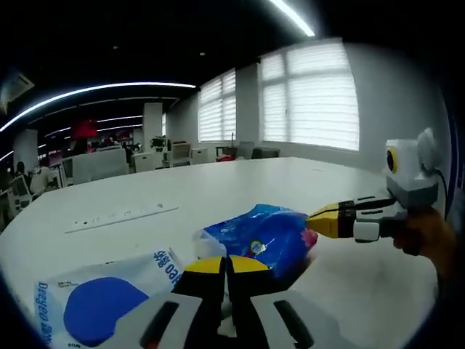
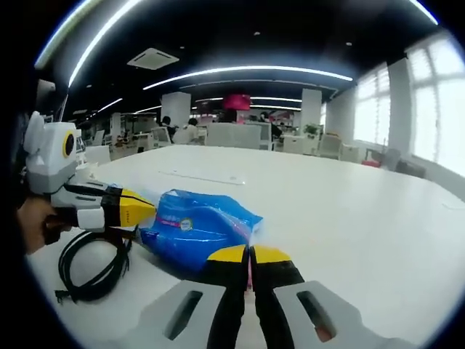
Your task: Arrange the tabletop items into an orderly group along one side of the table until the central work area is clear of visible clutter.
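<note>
A blue snack bag [image 1: 265, 234] lies on the white table [image 1: 240, 182] between my two grippers. My left gripper [image 1: 226, 263] is shut, its yellow tips pinched on the bag's near pale end. In the right gripper view the same gripper [image 2: 149, 209] comes in from the left and meets the bag [image 2: 192, 227] at its left end. My right gripper [image 2: 251, 253] is shut on the bag's pink seam. From the left gripper view it [image 1: 314, 220] enters from the right at the bag's far end. A white bag with a blue circle [image 1: 102, 305] lies flat at the lower left.
A coiled black cable [image 2: 91, 265] lies on the table under the left gripper. A long white strip [image 1: 120, 216] rests further out on the table. A hand [image 1: 429, 236] holds the right gripper. Desks, chairs and people fill the office behind; windows with blinds line one wall.
</note>
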A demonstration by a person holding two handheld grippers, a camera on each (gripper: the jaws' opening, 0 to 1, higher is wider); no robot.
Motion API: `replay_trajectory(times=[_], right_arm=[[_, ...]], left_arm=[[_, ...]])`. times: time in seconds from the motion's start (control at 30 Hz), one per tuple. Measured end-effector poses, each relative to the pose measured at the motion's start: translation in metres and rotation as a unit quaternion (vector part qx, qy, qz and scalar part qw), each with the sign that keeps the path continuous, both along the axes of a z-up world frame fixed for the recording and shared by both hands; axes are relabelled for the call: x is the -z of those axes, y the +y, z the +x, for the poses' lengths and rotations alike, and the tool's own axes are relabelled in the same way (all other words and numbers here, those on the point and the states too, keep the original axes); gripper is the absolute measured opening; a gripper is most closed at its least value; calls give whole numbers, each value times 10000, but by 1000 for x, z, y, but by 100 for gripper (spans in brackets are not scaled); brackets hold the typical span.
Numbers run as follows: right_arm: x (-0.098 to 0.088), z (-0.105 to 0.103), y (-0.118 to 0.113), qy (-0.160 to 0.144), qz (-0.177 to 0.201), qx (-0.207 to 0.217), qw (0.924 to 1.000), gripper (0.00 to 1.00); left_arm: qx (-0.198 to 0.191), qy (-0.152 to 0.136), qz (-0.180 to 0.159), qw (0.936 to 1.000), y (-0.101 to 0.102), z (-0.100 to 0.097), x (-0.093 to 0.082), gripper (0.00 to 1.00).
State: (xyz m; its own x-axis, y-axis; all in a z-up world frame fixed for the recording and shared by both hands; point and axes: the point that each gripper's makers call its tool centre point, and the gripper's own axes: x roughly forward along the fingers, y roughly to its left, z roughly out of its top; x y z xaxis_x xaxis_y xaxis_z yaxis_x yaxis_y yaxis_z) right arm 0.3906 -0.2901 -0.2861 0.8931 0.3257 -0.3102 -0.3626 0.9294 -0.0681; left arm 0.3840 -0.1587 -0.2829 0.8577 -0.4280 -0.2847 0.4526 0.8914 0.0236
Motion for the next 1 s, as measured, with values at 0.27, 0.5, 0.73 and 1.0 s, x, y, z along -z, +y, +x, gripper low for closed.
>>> replay_trajectory(times=[0.27,0.5,0.73,1.0], right_arm=[[11,0,2,117,-47,-110,9999,0],[14,0,0,87,-305,-128,9994,3],[16,-4,-6,144,-240,-69,9996,16],[6,-8,-7,-17,-208,-130,9997,26]], left_arm=[[-39,113,37,9999,2,0,10,1],[-37,139,155,9998,2,-3,9,7],[-81,309,89,9994,6,-9,10,13],[-83,117,30,9999,8,-11,-2,25]])
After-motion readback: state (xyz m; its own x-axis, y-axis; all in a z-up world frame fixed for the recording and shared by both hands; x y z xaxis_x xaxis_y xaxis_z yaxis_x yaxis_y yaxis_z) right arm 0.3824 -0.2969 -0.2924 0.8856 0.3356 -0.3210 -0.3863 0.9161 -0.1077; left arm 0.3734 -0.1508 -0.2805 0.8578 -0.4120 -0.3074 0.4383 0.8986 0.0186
